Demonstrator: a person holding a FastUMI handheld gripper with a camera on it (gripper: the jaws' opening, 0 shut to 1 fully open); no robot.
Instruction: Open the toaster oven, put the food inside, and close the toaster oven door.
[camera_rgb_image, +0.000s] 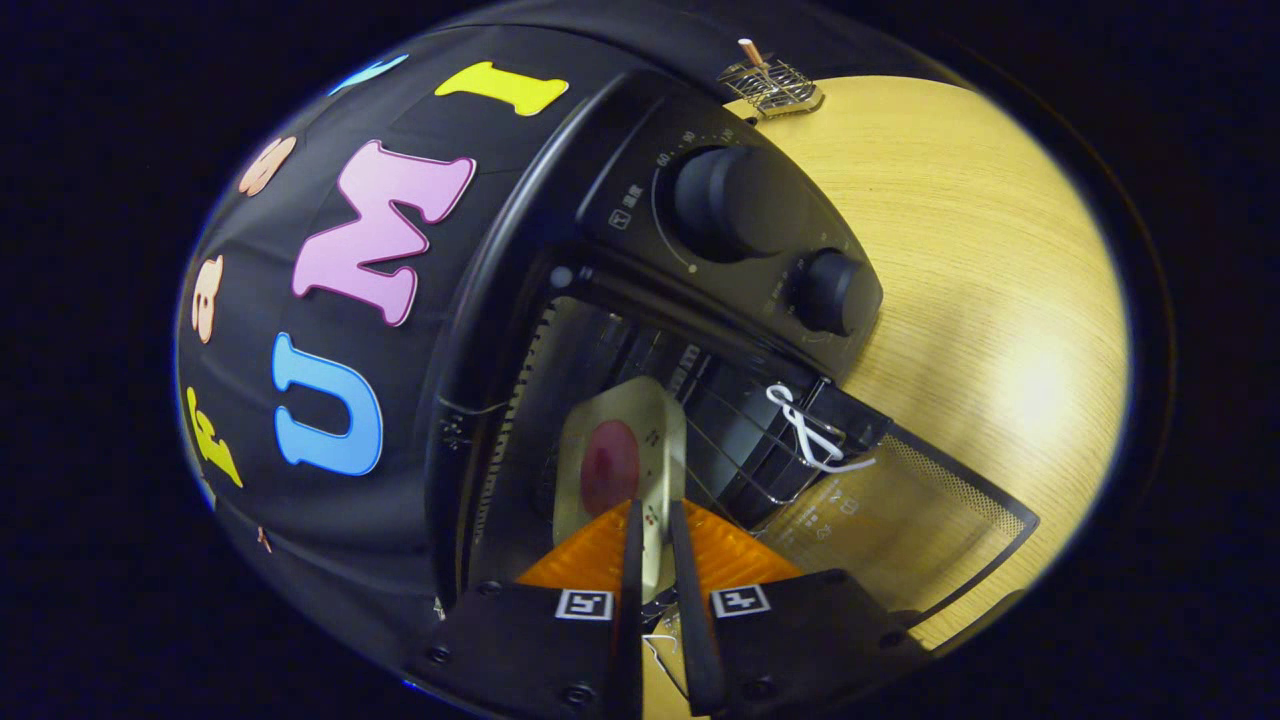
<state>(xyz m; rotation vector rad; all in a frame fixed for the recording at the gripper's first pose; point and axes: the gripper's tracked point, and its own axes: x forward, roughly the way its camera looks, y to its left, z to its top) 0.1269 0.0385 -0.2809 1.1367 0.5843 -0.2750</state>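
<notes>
Toaster oven (640, 260) dial ring reads roughly 60, 90.

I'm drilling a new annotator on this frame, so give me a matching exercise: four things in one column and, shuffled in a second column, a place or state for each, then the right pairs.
Things
1. toaster oven door
2. tray with the food
3. large knob
4. small wire rack

Places or states
A. on the wooden table, beyond the oven
B. swung open
C. clamped by the gripper fingers, reaching into the oven cavity
D. on the control panel, beside a smaller knob

Pairs: 1-B, 2-C, 3-D, 4-A
</notes>
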